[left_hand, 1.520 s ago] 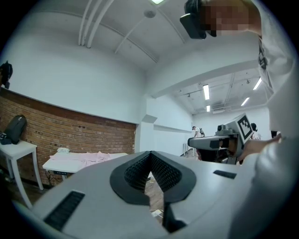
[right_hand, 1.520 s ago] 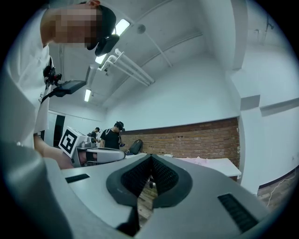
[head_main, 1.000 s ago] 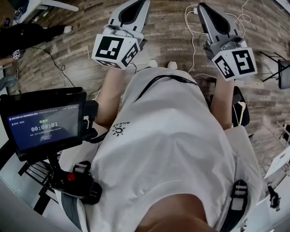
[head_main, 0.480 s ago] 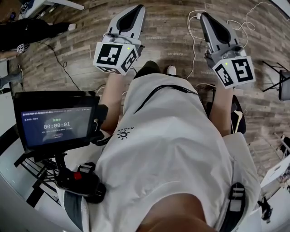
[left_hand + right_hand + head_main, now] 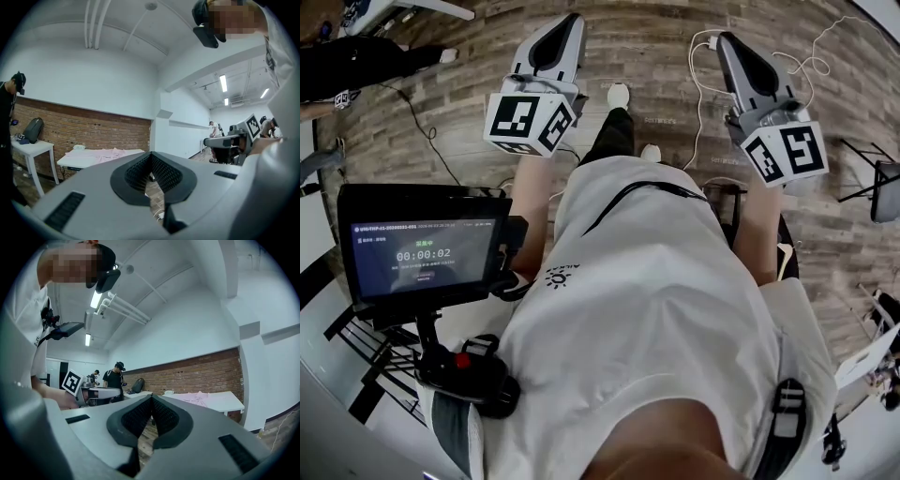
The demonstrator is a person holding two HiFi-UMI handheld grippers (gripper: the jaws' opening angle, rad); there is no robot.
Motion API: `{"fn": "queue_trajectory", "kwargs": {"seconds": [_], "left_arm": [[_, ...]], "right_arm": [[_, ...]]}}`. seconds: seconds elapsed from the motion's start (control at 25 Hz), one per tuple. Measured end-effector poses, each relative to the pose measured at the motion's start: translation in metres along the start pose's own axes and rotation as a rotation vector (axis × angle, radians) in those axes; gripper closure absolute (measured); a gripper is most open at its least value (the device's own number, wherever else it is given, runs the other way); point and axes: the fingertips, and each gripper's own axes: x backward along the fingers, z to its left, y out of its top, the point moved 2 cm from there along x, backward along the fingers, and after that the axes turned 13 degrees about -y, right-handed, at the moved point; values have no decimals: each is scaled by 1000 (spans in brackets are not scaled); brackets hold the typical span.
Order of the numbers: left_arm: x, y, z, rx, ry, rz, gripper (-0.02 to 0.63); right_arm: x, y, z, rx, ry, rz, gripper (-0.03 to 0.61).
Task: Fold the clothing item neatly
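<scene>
A pink garment (image 5: 101, 152) lies spread on a white table (image 5: 75, 161) by a brick wall, far ahead in the left gripper view. The right gripper view shows the same garment (image 5: 197, 397) on that table (image 5: 225, 403). My left gripper (image 5: 565, 23) is held level over the wooden floor, jaws shut and empty (image 5: 151, 155). My right gripper (image 5: 727, 42) is beside it at the same height, also shut on nothing (image 5: 151, 398). Both are far from the garment. In the head view the table is hidden.
A screen on a stand (image 5: 422, 253) is at my left hip. White cables (image 5: 698, 84) trail on the floor ahead. A person in black (image 5: 115, 378) stands near a second table (image 5: 28, 146) with a backpack (image 5: 33, 129). My shoe (image 5: 619, 94) steps forward.
My left gripper has swung slightly left and forward. One leg has stepped forward between the grippers. The screen's timer has counted up. The right gripper has barely moved.
</scene>
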Motion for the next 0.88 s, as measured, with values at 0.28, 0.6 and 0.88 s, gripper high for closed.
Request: {"fn": "queue_trajectory", "kwargs": {"seconds": [0.28,0.6,0.88], "left_arm": [[-54,0,70,7,-30,2,614],[-99,8,149,3,-87,0,614],[-126,12,214,-6,-133,-4,614]], "right_arm": [[-85,-5,-25,1,-10,22,581],[-178,0,-33,21,-28,38,581],[-249,8,-33,48,-49,34,581]]}}
